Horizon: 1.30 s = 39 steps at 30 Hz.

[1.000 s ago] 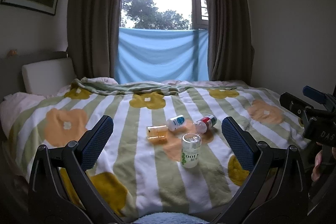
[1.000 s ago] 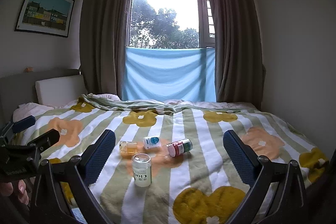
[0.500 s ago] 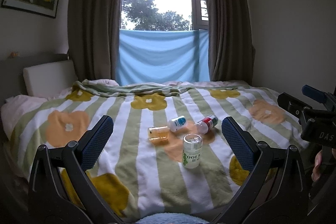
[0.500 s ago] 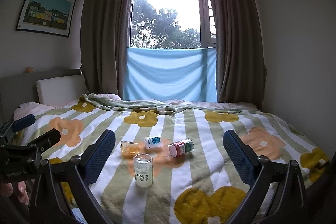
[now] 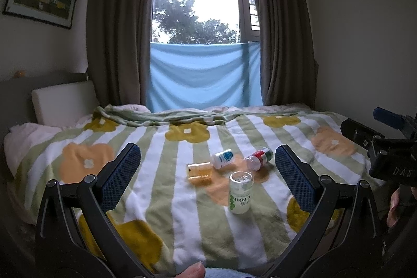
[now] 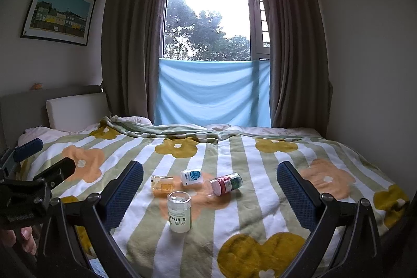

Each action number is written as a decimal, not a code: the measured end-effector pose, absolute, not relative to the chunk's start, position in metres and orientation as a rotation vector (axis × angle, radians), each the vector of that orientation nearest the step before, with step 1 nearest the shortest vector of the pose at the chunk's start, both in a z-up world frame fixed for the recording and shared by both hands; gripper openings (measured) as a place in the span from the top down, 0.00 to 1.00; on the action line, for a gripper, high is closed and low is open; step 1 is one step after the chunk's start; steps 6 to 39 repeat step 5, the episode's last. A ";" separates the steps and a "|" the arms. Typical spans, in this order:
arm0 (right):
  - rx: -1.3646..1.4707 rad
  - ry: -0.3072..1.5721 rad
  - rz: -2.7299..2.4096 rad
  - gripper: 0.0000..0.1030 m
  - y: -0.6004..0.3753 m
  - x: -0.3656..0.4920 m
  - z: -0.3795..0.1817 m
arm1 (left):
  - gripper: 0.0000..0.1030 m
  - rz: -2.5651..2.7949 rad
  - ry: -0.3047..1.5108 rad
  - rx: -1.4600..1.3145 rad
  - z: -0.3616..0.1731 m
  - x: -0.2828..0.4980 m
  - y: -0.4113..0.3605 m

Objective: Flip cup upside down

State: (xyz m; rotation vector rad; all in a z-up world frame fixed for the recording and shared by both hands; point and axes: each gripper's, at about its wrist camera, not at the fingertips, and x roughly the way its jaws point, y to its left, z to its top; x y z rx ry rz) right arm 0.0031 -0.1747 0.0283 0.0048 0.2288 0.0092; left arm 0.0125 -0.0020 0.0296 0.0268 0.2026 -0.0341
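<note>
A clear cup (image 5: 240, 192) with green print stands on the flowered blanket, its print reading inverted; it also shows in the right wrist view (image 6: 179, 211). My left gripper (image 5: 206, 179) is open and empty, held above the near part of the bed, the cup ahead between its fingers and toward the right one. My right gripper (image 6: 209, 192) is open and empty, the cup ahead and toward its left finger. Each gripper shows at the edge of the other's view.
Beyond the cup lie an amber glass (image 5: 199, 171), a white bottle with a blue label (image 5: 222, 158) and a red and green bottle (image 5: 259, 158), all on their sides. The bed (image 5: 78, 147) fills the view; headboard at left, curtained window behind.
Both grippers have shifted slightly, so the cup sits a little further right in both views. Nothing on the bed has moved. Both grippers stay open.
</note>
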 end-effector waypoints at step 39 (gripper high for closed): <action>0.004 0.229 0.011 0.00 -0.174 0.004 0.029 | 0.00 -0.033 0.192 0.007 0.031 0.010 0.003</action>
